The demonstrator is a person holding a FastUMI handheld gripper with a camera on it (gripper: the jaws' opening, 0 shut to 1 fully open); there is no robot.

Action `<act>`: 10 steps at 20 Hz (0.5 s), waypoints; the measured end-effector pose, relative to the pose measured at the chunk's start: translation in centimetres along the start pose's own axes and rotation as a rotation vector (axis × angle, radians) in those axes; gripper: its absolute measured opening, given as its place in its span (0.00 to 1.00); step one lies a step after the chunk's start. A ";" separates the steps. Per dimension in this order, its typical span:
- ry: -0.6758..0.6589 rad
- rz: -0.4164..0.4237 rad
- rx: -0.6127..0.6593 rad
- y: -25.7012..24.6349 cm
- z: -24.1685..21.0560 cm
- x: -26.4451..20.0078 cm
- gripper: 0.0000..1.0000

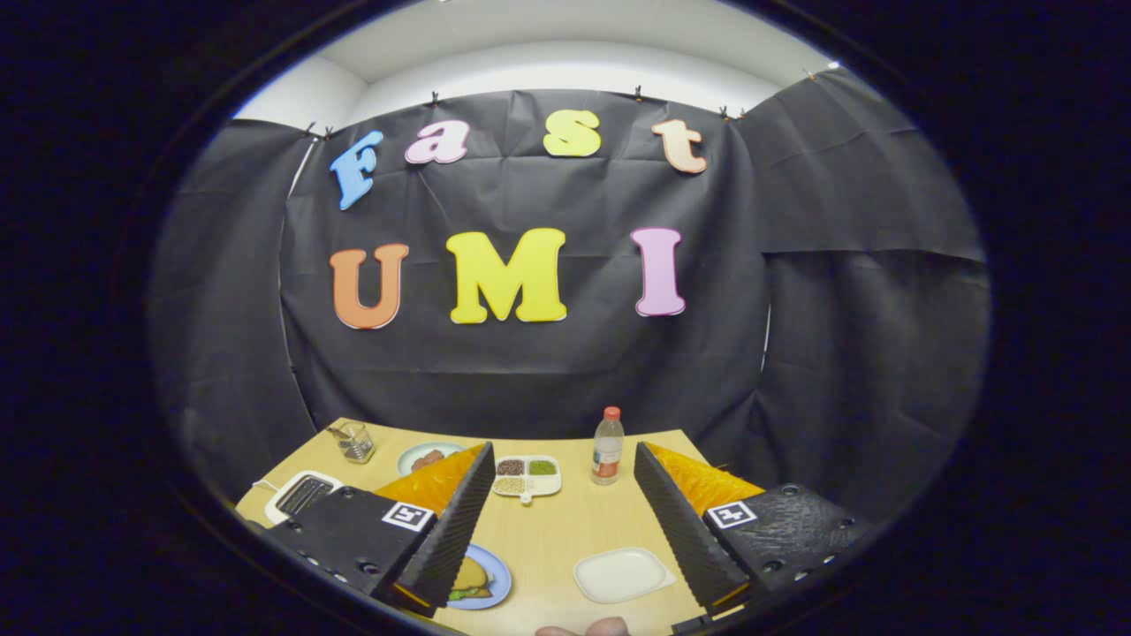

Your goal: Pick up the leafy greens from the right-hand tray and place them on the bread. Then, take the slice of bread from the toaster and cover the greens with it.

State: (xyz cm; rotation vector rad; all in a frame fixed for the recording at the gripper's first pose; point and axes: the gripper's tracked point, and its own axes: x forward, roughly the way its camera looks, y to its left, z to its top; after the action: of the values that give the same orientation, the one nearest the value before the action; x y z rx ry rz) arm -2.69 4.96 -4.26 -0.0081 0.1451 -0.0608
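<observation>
- Gripper view: the tool (563, 517) hangs above the wooden bench (565, 521), its fingers spread wide with nothing between them.
- The white tray (620, 574) lies below and just inside the right finger; it looks bare, with no greens on it that I can make out.
- The greens (461, 593) appear to sit already on the bread on the blue plate (497, 579), which is partly hidden under the left finger.
- The toaster (301, 495) stands beyond and to the left of the left finger, its slot running away from the tool; whether a slice is inside I cannot tell.
- My judgement: the coming move turns left and forward, away from the tray, towards the toaster.
- A sectioned dish (527, 475), a bottle (607, 446) and a glass jar (355, 442) stand farther off.
</observation>
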 end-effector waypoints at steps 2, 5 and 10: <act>-0.029 -0.021 -0.015 0.0 1.0 -0.6 0.96; -0.057 -0.007 -0.019 1.4 1.9 -2.0 0.96; -0.035 0.020 0.014 2.8 1.5 -3.2 0.96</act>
State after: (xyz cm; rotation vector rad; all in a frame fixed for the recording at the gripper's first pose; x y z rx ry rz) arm -5.44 7.99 -2.36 0.0063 0.1093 -0.0419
